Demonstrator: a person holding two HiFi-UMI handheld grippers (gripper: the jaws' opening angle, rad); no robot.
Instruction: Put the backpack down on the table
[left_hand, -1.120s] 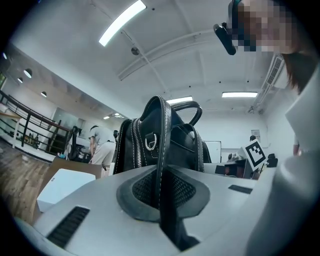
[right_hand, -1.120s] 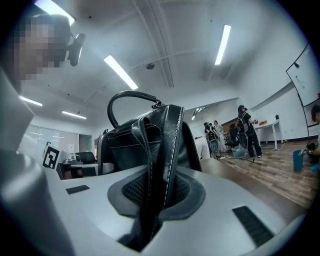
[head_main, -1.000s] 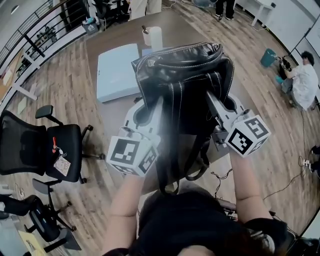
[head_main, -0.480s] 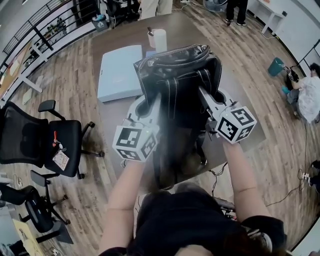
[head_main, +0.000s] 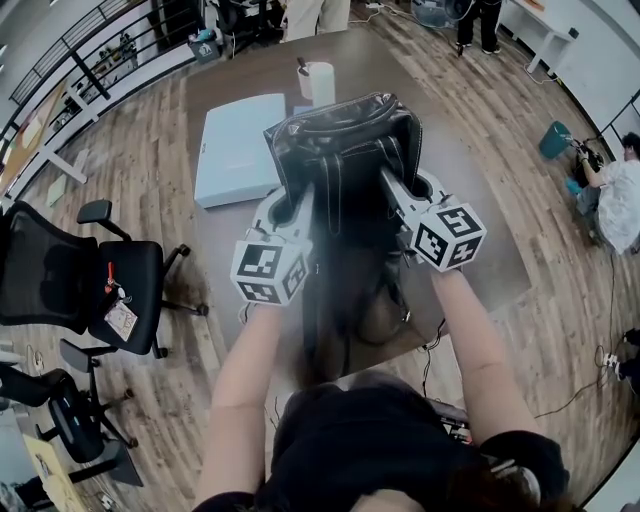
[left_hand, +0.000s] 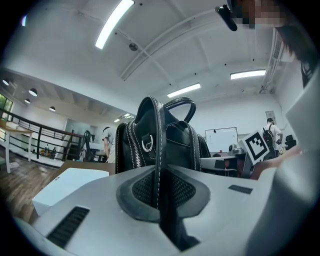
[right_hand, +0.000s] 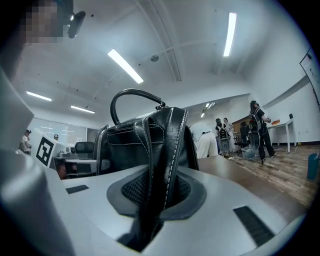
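Compared with a second ago, the backpack (head_main: 345, 150) is hanging lower and farther in over the table (head_main: 470, 230), just beside the light blue box (head_main: 235, 150) at its left edge. The left gripper (head_main: 297, 207) is clamping one shoulder strap (left_hand: 160, 165), jaws fully closed. The right gripper (head_main: 393, 190) is pinching the other strap (right_hand: 167, 160), jaws barely apart around it.

Blue box (head_main: 238, 150); paper roll (head_main: 322, 82); office chair (head_main: 70, 285)

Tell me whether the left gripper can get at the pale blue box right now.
Probably not: the left gripper is shut on the backpack strap, though the box lies uncovered nearby.
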